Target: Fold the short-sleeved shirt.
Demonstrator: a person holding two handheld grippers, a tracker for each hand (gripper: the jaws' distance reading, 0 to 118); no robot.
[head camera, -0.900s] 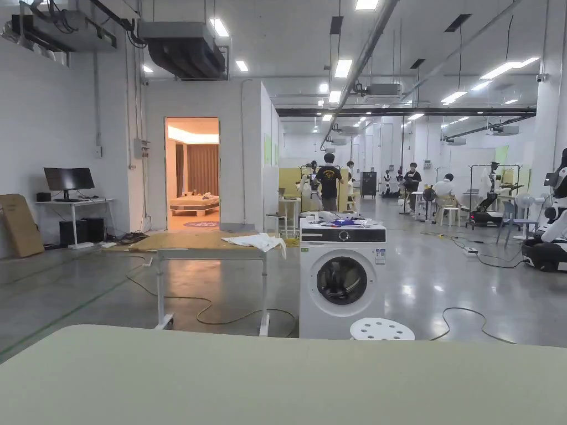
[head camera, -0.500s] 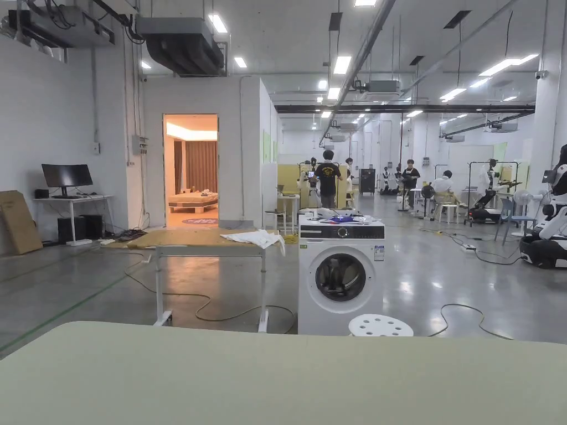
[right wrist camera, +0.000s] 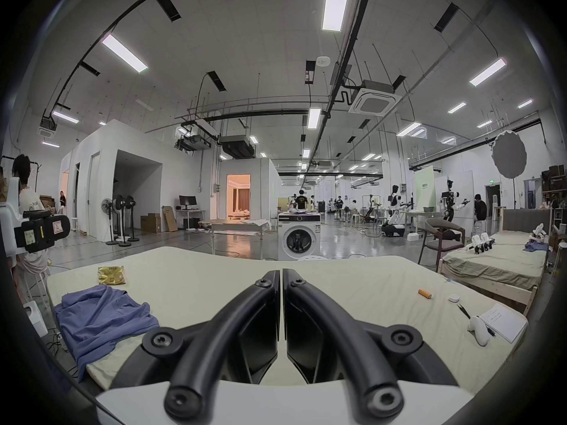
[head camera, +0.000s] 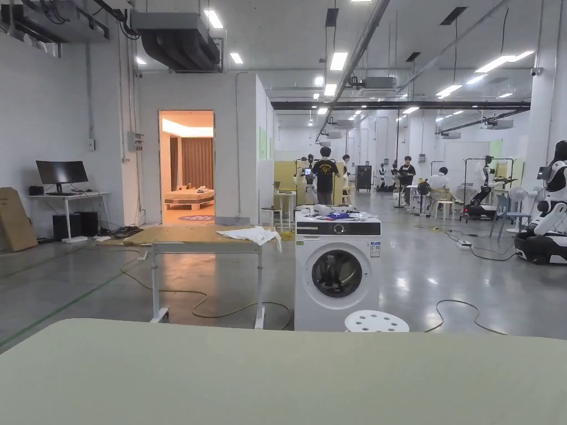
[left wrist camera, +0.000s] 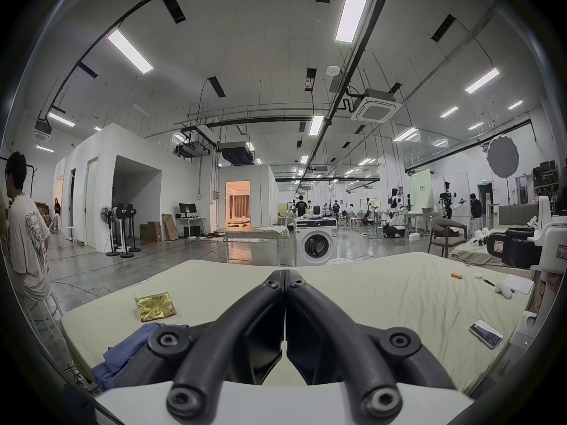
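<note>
Left gripper (left wrist camera: pixel 285 273) held above the pale green table (left wrist camera: pixel 383 293), black jaws pressed together tip to tip with nothing between them. Right gripper (right wrist camera: pixel 281 273) likewise closed, a hairline gap between the jaws, nothing pinched.

Blue short-sleeved shirt (right wrist camera: pixel 101 318) lying crumpled near the table's left end, down-left of the right gripper's tips and well apart from them; lower-left of the left gripper (left wrist camera: pixel 129 355) too, partly hidden behind the jaw linkage. Gold foil packet (right wrist camera: pixel 111 275) just beyond the shirt, to the left of both grippers.

Off to the right of the tips: small orange cylinder (right wrist camera: pixel 424 293), white handheld controller (right wrist camera: pixel 478 329) beside a sheet of paper (right wrist camera: pixel 503 321), and a phone (left wrist camera: pixel 485 333) near the right edge, seen from the left gripper.

Straight ahead past the table's far edge: white stool (head camera: pixel 376 322), front-loading washing machine (head camera: pixel 336 271), and a wheeled table with white cloth (head camera: pixel 249 235) draped over its corner. Standing at far left, a person in a white printed T-shirt (left wrist camera: pixel 26 235).
</note>
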